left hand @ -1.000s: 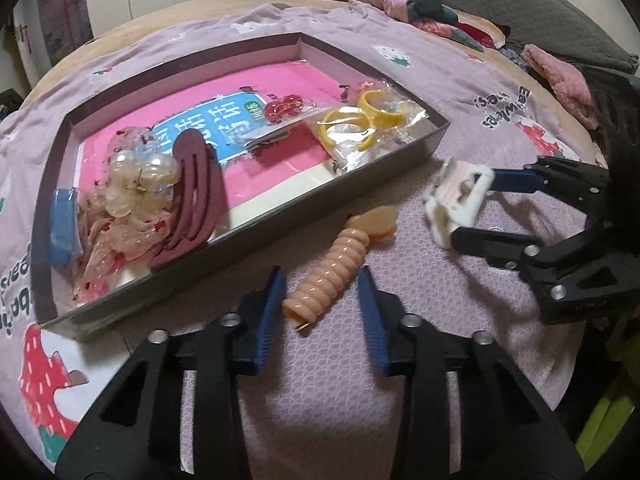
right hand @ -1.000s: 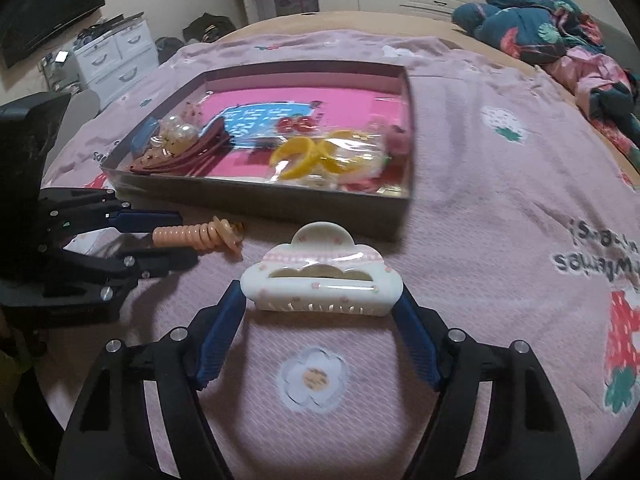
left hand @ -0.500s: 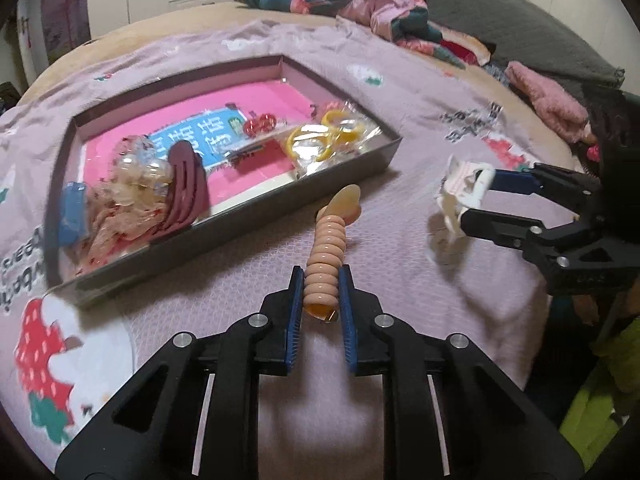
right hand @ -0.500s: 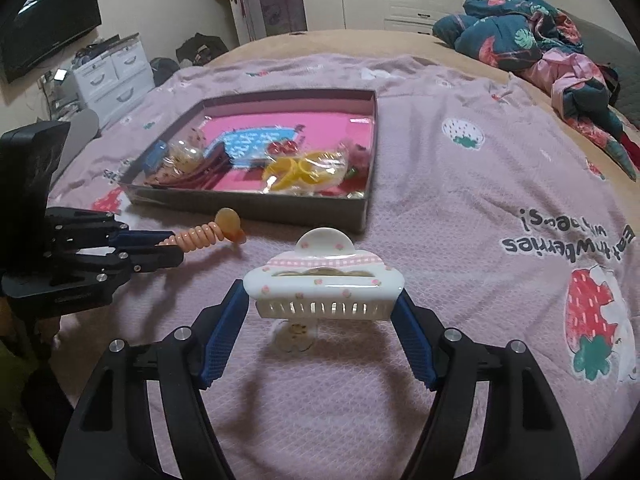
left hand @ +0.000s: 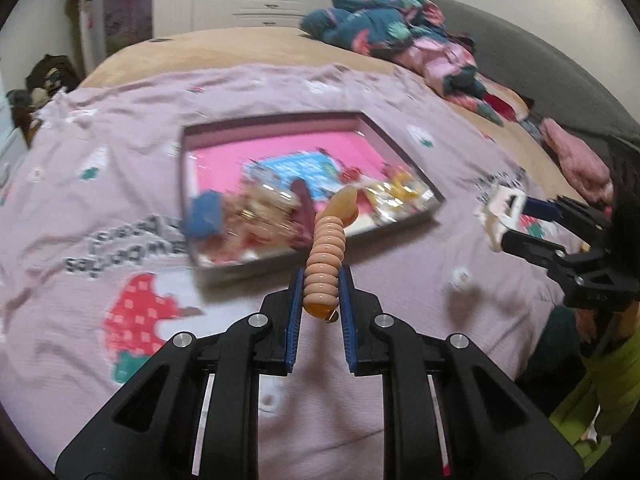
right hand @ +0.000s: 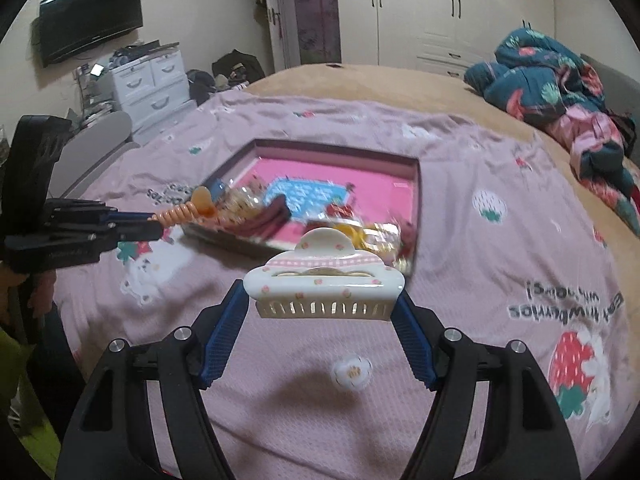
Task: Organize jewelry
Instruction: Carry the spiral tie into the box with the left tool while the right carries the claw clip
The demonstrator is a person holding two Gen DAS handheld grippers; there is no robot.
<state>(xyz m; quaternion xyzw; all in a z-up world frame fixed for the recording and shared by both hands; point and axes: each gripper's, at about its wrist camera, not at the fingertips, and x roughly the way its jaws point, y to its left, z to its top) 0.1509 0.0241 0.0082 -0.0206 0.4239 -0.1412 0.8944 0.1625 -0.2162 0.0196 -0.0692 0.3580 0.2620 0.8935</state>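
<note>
My left gripper (left hand: pixel 320 296) is shut on a peach spiral hair clip (left hand: pixel 326 258) and holds it in the air above the bed; it also shows in the right wrist view (right hand: pixel 180 210). My right gripper (right hand: pixel 322 300) is shut on a white floral claw clip (right hand: pixel 324 280), also held in the air, seen from the side in the left wrist view (left hand: pixel 500 212). The shallow box (left hand: pixel 400 148) with a pink floor lies on the bed ahead of both grippers and holds several hair accessories, blurred here.
A lilac strawberry-print sheet (right hand: pixel 500 240) covers the bed. Bundled clothes (right hand: pixel 560 92) lie at the far right. A drawer unit (right hand: pixel 148 80) and a wall television (right hand: pixel 88 32) stand beyond the bed's left side. Wardrobes (right hand: pixel 440 8) line the back wall.
My left gripper closed on the spiral clip and lifted it off the sheet. Both grippers have risen and pulled back, so the box looks smaller and farther away.
</note>
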